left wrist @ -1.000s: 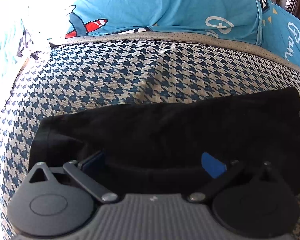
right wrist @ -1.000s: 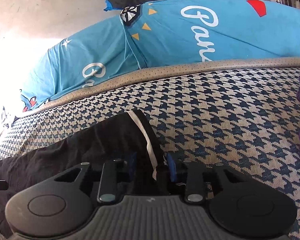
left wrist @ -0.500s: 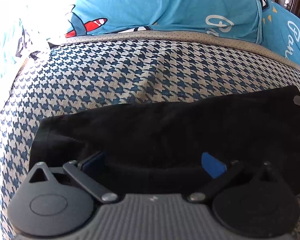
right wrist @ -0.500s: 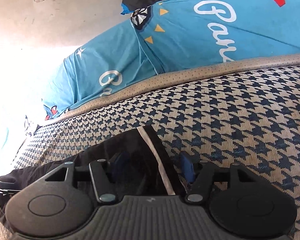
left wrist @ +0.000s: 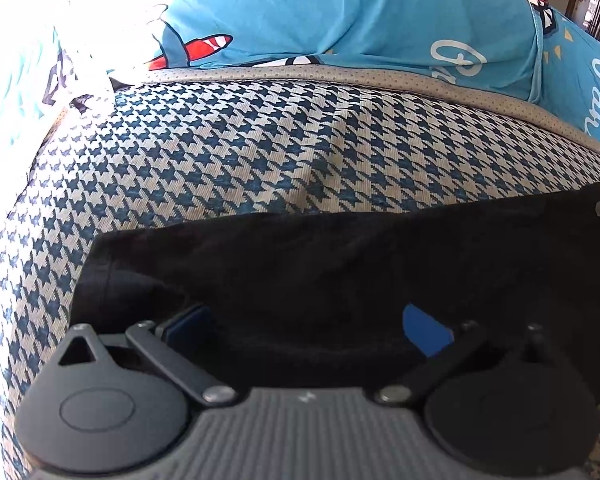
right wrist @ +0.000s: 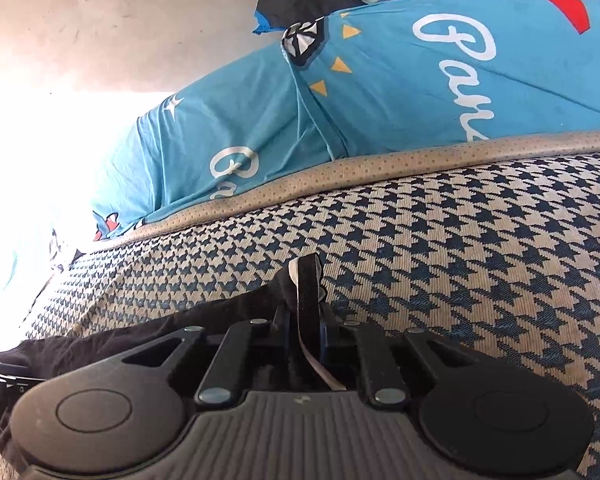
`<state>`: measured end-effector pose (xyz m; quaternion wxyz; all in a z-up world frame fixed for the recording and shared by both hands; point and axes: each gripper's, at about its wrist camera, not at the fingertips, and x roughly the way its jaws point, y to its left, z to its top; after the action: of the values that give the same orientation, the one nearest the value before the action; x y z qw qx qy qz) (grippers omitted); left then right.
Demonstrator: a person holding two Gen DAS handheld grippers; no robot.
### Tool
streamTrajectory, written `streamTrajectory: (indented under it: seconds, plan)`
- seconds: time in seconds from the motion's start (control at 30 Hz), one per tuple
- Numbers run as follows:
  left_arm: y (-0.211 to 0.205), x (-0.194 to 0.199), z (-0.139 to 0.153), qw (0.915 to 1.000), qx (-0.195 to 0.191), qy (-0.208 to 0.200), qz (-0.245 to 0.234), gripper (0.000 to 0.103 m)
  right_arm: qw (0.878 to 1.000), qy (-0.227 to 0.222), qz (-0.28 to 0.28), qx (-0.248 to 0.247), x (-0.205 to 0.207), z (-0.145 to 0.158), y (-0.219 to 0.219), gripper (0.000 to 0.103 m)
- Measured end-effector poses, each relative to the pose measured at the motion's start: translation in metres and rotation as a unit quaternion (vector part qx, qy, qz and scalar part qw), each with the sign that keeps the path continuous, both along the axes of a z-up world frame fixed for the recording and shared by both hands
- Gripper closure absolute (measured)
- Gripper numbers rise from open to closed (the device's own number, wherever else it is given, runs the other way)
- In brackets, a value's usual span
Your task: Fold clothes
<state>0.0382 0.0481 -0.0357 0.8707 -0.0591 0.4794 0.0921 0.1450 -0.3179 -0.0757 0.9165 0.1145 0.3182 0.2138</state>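
Note:
A black garment lies spread on the bed in the left wrist view. My left gripper stands open over its near edge, blue pads wide apart, with the cloth lying loose between them. In the right wrist view the same black garment ends in a corner with a white stripe. My right gripper is closing its jaws on that corner. The cloth is bunched upright between its pads.
The bed cover has a blue and beige houndstooth pattern with a grey dotted border at the back. Behind it lie blue printed pillows. Strong glare washes out the left side.
The right gripper's jaws widened around the garment's striped corner, then pinched it into an upright bunch. The left gripper and the cloth under it have not moved.

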Motion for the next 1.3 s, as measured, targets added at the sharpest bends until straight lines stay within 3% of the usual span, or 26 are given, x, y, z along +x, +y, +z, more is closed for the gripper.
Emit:
streamTrajectory:
  seconds: [0.17,0.33,0.4,0.47,0.53,0.7,0.9,1.3]
  plan:
    - [0.004,0.002,-0.001,0.9998,0.01,0.006,0.013,0.0,0.998,-0.006,-0.061,0.001,0.001,0.006,-0.01,0.096]
    - [0.005,0.005,-0.009,0.9991,0.028,0.028,0.018,0.0,0.994,0.0,-0.103,-0.035,0.002,0.008,-0.009,0.096]
    - [0.005,0.005,-0.01,0.9989,0.032,0.03,0.017,0.0,0.993,0.009,-0.114,-0.02,0.0,0.013,-0.011,0.093]
    - [0.005,0.005,-0.009,0.9989,0.032,0.029,0.018,0.0,0.992,0.017,-0.123,0.003,-0.005,0.021,-0.017,0.075]
    - [0.005,0.004,-0.008,0.9989,0.032,0.029,0.02,0.0,0.99,0.019,-0.136,0.018,-0.013,0.03,-0.025,0.066]
    - [0.007,0.002,-0.005,0.9989,0.031,0.026,0.025,0.0,0.983,0.049,-0.174,0.036,-0.044,0.042,-0.043,0.065]
    - [0.003,-0.003,-0.003,0.9991,0.031,0.02,0.022,0.0,0.97,0.101,-0.215,0.042,-0.087,0.046,-0.051,0.065]
    - [-0.009,-0.015,0.003,0.9989,0.046,0.007,0.004,0.0,0.927,0.191,-0.285,0.153,-0.141,0.031,-0.044,0.065]
